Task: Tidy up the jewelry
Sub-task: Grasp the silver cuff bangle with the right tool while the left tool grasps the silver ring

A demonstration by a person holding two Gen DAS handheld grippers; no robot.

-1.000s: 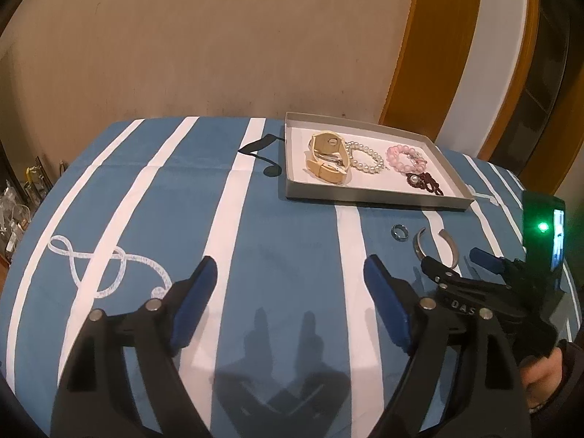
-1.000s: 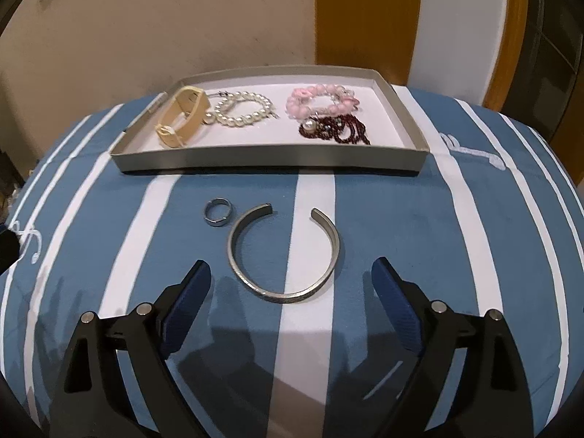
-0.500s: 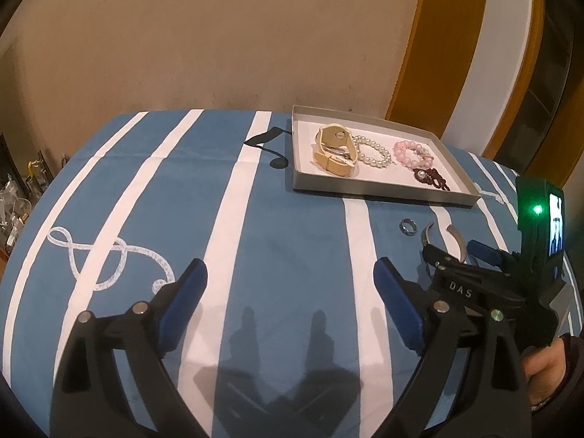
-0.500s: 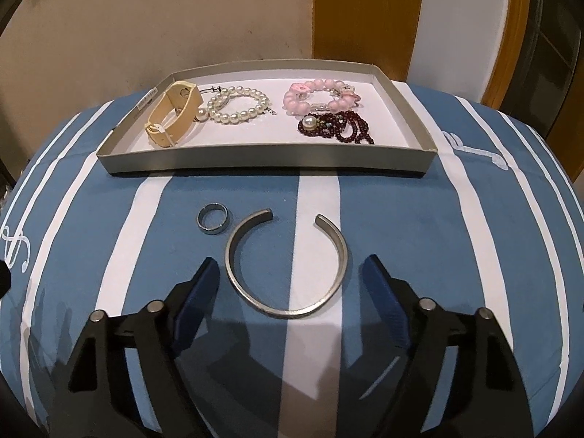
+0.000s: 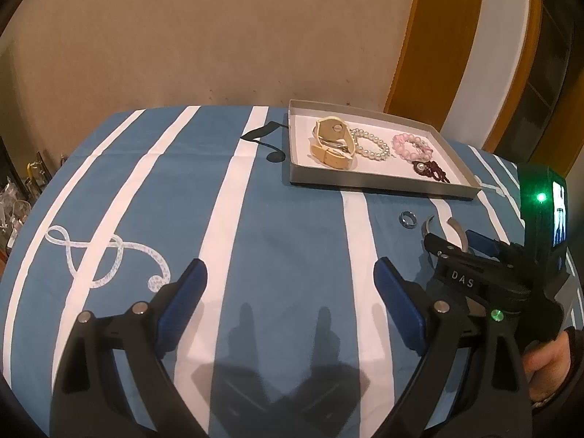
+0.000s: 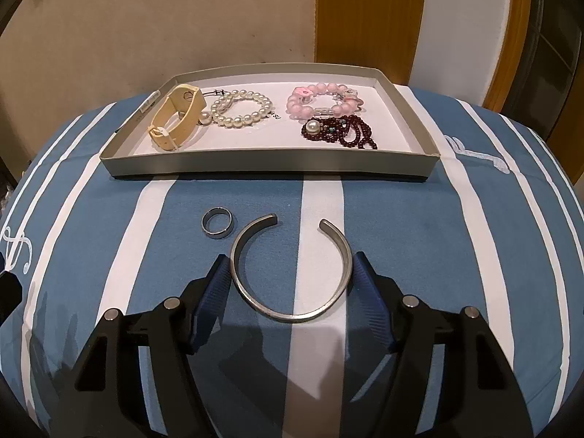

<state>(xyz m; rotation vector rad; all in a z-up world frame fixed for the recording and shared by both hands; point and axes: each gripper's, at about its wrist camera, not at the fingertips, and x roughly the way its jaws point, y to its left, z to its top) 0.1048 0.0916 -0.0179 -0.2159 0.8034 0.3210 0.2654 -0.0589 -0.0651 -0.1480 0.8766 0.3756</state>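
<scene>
A silver cuff bracelet [image 6: 292, 270] lies on the striped cloth, its open end toward the tray. My right gripper [image 6: 292, 288] is open, its blue pads on either side of the cuff, very close to it. A small silver ring [image 6: 217, 223] lies just left of the cuff. The grey tray [image 6: 270, 163] holds a cream watch [image 6: 177, 116], a pearl bracelet [image 6: 242, 109], a pink bead bracelet [image 6: 323, 100] and dark red beads [image 6: 343, 131]. My left gripper [image 5: 290, 306] is open and empty over the cloth, left of the right gripper [image 5: 452, 252].
The table has a blue cloth with white stripes [image 5: 226, 219] and music-note prints. A beige wall and a wooden door frame [image 5: 412, 54] stand behind the table. Glass items [image 5: 18, 204] sit off the table's left edge.
My right gripper has moved forward and narrowed, so its pads now flank the cuff. The left gripper has shifted only slightly.
</scene>
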